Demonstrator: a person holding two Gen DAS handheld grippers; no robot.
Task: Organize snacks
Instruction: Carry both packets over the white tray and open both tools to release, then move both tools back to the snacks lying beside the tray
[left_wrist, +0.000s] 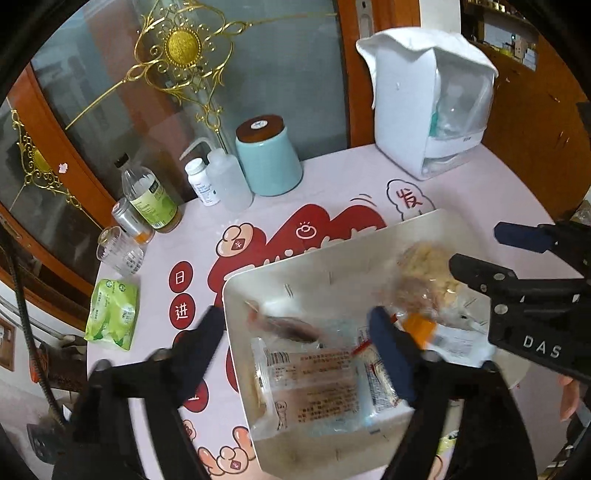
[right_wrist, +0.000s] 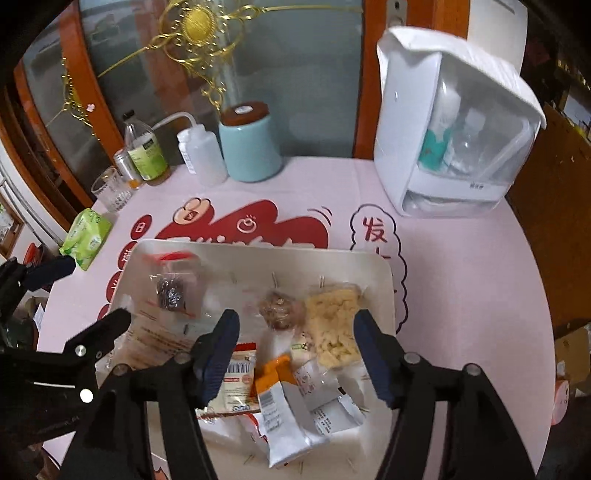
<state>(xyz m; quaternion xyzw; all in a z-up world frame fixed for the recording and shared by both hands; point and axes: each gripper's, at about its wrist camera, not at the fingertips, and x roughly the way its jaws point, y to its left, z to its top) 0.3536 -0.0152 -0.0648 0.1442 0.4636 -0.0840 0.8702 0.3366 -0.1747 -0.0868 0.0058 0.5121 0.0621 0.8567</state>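
Observation:
A white rectangular tray (left_wrist: 280, 284) (right_wrist: 376, 266) on the pink table holds several wrapped snacks. Among them are a clear packet with printed text (left_wrist: 314, 384), a dark snack in a clear wrapper (right_wrist: 173, 291), a yellow crumbly snack (right_wrist: 336, 325), a round brown snack (right_wrist: 280, 310) and an orange-and-white packet (right_wrist: 273, 398). My left gripper (left_wrist: 295, 332) is open and empty, its fingers astride the tray's left rim. My right gripper (right_wrist: 295, 350) is open and empty above the snacks in the tray. It also shows in the left wrist view (left_wrist: 476, 247).
A green tissue pack (left_wrist: 112, 314) lies left of the tray. Bottles (left_wrist: 151, 195), a glass (left_wrist: 118, 251) and a teal canister (left_wrist: 267, 158) stand along the back by a glass cabinet door. A white appliance (left_wrist: 428, 103) stands at the back right.

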